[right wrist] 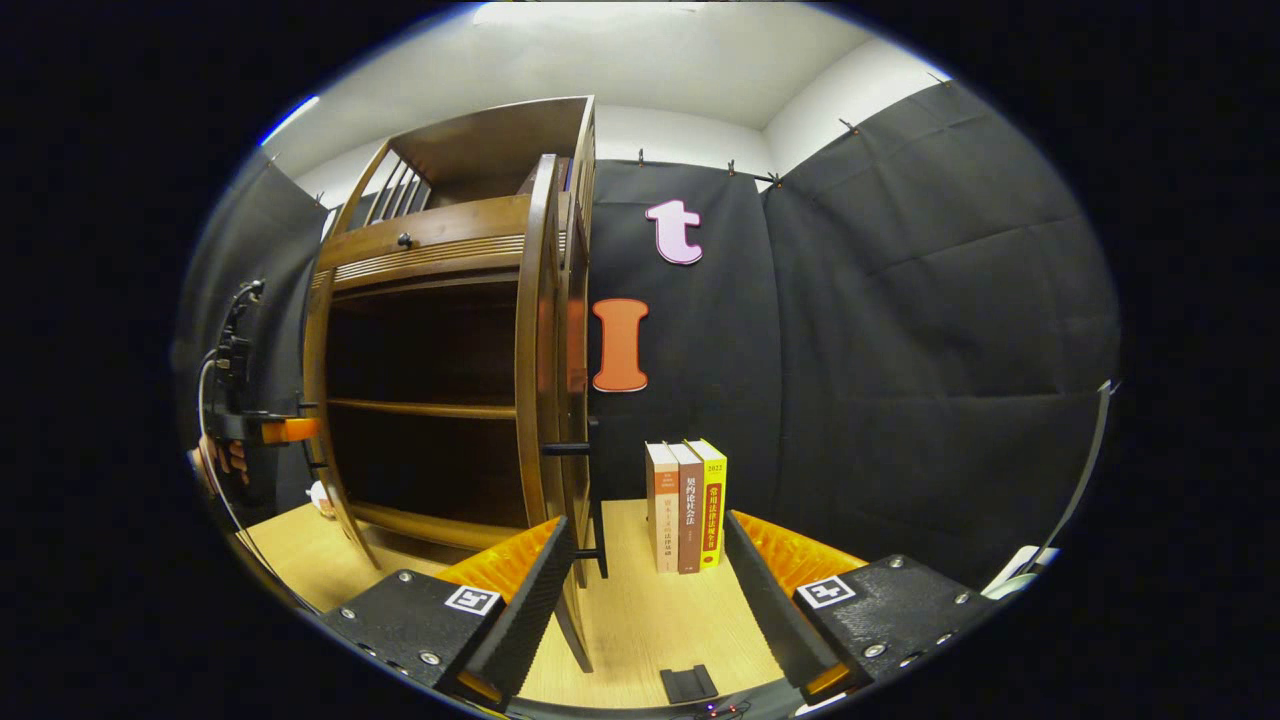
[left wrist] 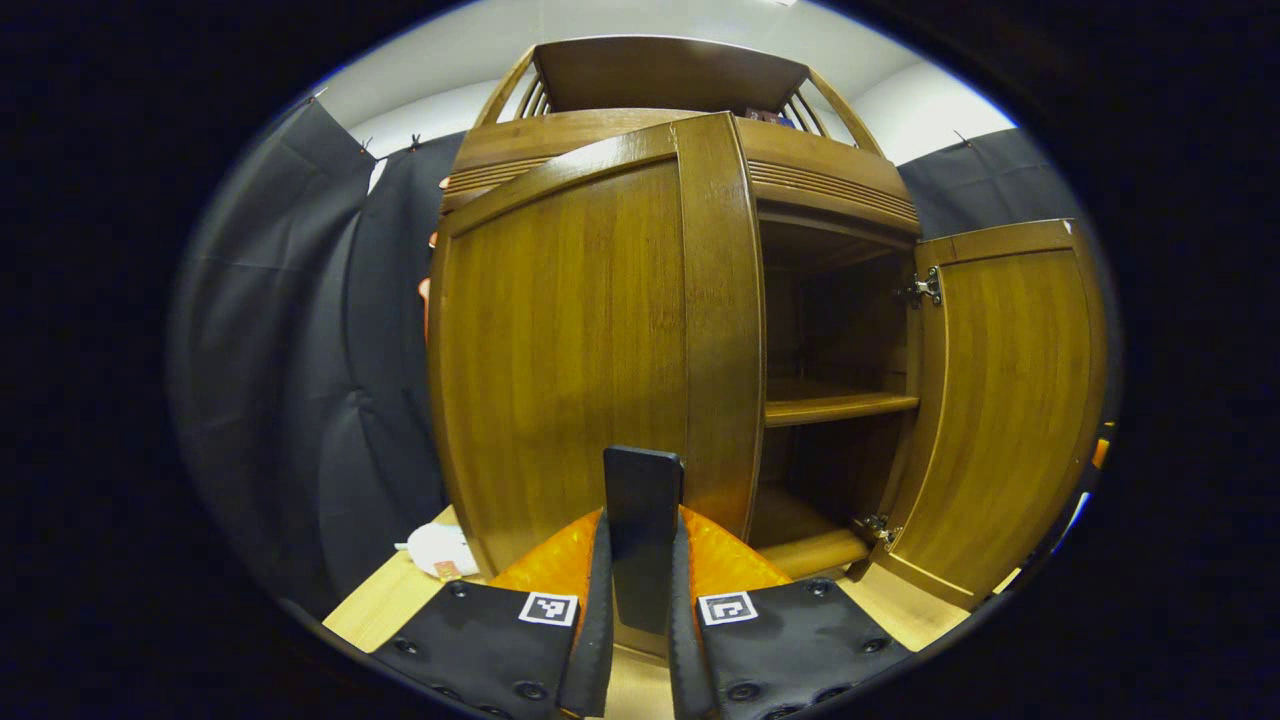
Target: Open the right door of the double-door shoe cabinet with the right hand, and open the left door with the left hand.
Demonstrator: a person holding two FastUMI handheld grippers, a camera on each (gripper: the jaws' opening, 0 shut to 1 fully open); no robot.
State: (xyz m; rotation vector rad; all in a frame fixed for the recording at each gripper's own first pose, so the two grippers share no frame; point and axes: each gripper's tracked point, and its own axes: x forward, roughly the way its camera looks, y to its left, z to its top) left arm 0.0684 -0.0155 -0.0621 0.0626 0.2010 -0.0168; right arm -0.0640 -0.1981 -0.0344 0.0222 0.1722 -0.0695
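The left gripper (left wrist: 641, 560) was closed on the left door's handle (left wrist: 642, 500) to swing it outward; the right gripper (right wrist: 640, 580) stood wide open and empty beside the right door (right wrist: 545, 380), already swung out.

The right gripper (right wrist: 640, 590), jaws apart, faces the open right door (right wrist: 545, 400) beside three books (right wrist: 686, 505).

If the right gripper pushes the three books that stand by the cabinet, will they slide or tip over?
The three books stand upright on narrow bottom edges, unsupported on the outer sides, so a high push would probably tip them. A low push may slide them on the smooth-looking wooden table. They look thick, so likely fairly heavy.
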